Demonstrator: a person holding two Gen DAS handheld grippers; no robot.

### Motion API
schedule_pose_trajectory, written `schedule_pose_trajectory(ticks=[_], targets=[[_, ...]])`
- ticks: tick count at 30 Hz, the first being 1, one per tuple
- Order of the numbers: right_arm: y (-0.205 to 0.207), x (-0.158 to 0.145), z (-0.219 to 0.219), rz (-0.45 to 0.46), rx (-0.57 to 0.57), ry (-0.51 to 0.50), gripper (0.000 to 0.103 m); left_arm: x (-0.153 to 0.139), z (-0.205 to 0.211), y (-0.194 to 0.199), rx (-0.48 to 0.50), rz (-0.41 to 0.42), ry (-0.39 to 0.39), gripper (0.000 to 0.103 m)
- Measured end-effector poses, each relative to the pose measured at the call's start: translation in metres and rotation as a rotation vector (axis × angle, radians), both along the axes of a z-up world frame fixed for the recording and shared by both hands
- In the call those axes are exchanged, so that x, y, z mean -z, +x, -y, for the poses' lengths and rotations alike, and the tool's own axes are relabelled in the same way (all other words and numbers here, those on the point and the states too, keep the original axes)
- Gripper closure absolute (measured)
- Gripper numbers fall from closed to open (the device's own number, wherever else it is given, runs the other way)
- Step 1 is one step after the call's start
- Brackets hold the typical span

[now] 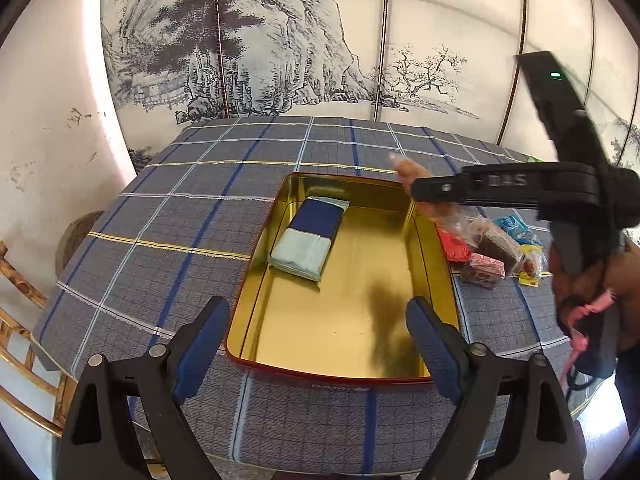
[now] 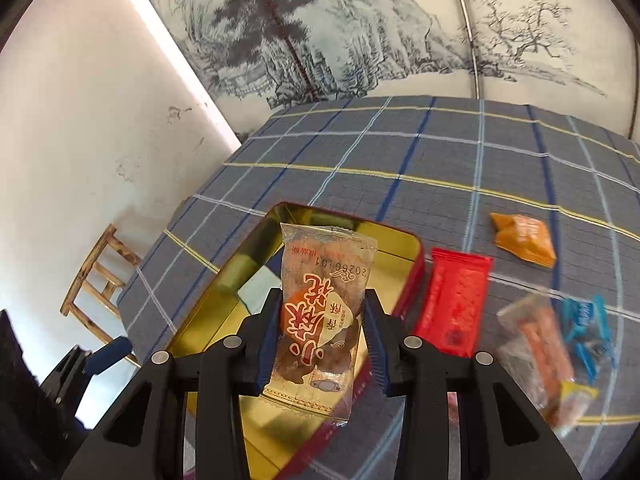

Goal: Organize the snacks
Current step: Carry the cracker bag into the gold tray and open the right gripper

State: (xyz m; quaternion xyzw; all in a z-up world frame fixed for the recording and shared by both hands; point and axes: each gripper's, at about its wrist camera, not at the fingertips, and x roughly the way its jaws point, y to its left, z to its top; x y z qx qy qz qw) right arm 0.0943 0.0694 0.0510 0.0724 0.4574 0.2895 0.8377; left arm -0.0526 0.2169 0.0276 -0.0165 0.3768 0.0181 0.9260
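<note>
Clear packet (image 2: 320, 320): clamped between right tongs' (image 2: 324, 340) pads, over gold tin (image 2: 208, 312).
Left tongs (image 1: 316, 340): wide apart, empty, above tin's near rim.

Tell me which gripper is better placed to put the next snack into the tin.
Right. The right gripper already clamps a clear-wrapped pastry above the gold tin. The left gripper is open and empty near the tin's front edge.

Glossy gold metal tin (image 1: 434, 248), matt woven tablecloth (image 1: 180, 216), crinkly clear plastic wrapper (image 2: 324, 280)
</note>
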Motion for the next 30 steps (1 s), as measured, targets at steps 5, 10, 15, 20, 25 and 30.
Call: schedule_pose_trajectory(ticks=[5, 10, 15, 20, 25, 30], targets=[[0.021, 0.018, -0.015, -0.037, -0.001, -0.02, 0.063, 0.002, -0.002, -0.001, 0.002, -0.001, 0.033, 0.005], [0.035, 0.029, -0.025, -0.061, 0.005, -0.041, 0.063, 0.004, -0.004, 0.0, 0.014, -0.006, 0.034, 0.001], [0.042, 0.035, -0.032, -0.068, 0.009, -0.058, 0.063, 0.01, -0.01, 0.008, 0.032, -0.063, -0.015, 0.001], [0.044, 0.038, -0.034, -0.071, 0.015, -0.069, 0.063, 0.01, -0.015, 0.004, -0.006, -0.031, 0.003, 0.001], [0.046, 0.04, -0.035, -0.076, 0.02, -0.074, 0.063, 0.01, -0.014, 0.004, -0.029, -0.022, 0.035, 0.001], [0.047, 0.043, -0.036, -0.078, 0.026, -0.079, 0.063, 0.012, -0.018, 0.007, -0.04, -0.036, 0.031, 0.001]])
